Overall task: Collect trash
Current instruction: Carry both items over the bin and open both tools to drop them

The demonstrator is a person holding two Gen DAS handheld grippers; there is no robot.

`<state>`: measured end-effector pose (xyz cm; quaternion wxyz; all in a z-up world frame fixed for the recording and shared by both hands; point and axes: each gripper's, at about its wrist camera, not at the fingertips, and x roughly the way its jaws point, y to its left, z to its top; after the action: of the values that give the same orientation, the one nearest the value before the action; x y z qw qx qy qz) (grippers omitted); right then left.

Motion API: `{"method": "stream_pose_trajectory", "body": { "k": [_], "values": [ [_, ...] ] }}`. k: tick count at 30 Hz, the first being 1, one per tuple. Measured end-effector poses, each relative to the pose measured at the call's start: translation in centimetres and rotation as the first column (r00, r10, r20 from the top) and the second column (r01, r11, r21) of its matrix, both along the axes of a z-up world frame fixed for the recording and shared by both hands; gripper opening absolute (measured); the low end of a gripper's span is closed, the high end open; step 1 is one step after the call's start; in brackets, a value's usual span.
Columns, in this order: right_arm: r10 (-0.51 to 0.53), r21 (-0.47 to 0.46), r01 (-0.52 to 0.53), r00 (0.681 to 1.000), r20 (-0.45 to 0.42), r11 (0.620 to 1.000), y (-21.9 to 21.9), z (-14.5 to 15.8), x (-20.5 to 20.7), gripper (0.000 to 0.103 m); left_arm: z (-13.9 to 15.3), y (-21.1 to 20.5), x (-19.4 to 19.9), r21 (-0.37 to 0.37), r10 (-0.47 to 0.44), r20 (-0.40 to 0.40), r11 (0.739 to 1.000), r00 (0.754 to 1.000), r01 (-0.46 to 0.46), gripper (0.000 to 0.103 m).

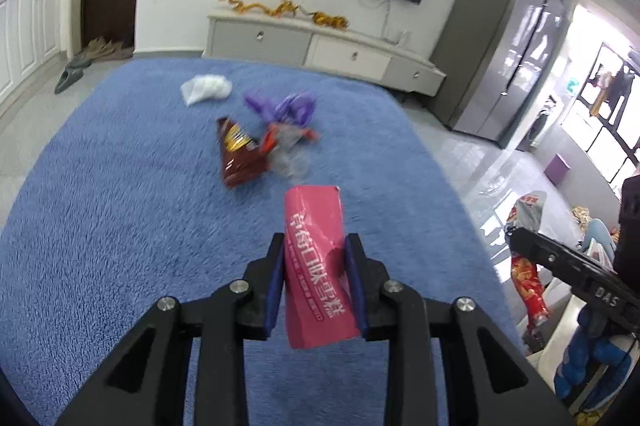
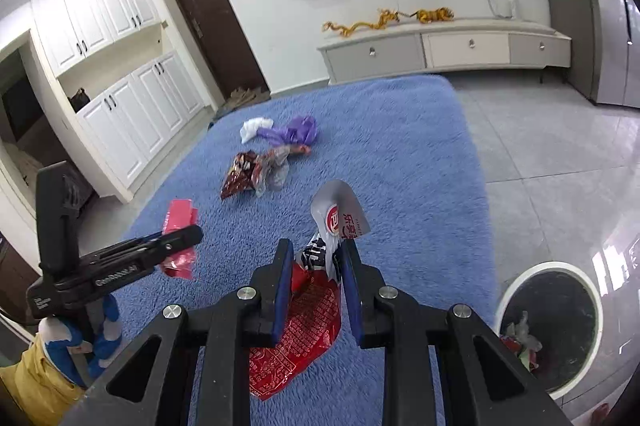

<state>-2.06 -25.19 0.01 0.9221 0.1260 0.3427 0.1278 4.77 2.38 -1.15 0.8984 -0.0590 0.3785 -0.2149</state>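
The left gripper had its jaws pinched on a pink wrapper, long axis running forward along the fingers, lifted above the blue rug. The right gripper had its jaws pinched on a red snack bag, its silver torn end sticking up ahead. The bin stood just right of the right gripper, on the tile floor, nearer that hand; it already held some crumpled scraps. More litter lay farther ahead on the rug.
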Motion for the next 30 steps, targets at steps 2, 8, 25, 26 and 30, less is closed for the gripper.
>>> {"method": "stream_pose_trajectory", "body": {
  "k": [2, 8, 25, 26, 30],
  "values": [
    [-0.028, 0.002, 0.028, 1.000, 0.012, 1.000, -1.2, 0.5, -0.9, 0.023, 1.2, -1.1, -0.6, -0.001, -0.030, 0.022, 1.000, 0.999, 0.030, 0.027],
    [-0.164, 0.000, 0.164, 0.986, 0.038, 0.987, -6.9, 1.3, -4.0, 0.023, 4.0, -6.8, -1.1, 0.008, -0.156, 0.068, 0.988, 0.985, 0.156, 0.027],
    [-0.466, -0.062, 0.462, 0.872, -0.148, 0.885, -23.7, -4.3, -4.6, 0.024, 0.9, -32.9, 0.8, 0.055, -0.503, -0.070, 0.860, 0.861, 0.507, 0.030],
    [-0.471, -0.066, 0.467, 0.868, -0.160, 0.882, -24.3, -4.7, -4.3, 0.025, 0.5, -33.7, 1.1, 0.055, -0.505, -0.081, 0.859, 0.860, 0.509, 0.030],
    [-0.476, -0.066, 0.474, 0.854, -0.207, 0.878, -26.0, -6.7, -3.6, 0.025, -1.4, -36.4, 2.0, 0.033, -0.513, -0.126, 0.853, 0.849, 0.521, 0.034]
  ]
}}
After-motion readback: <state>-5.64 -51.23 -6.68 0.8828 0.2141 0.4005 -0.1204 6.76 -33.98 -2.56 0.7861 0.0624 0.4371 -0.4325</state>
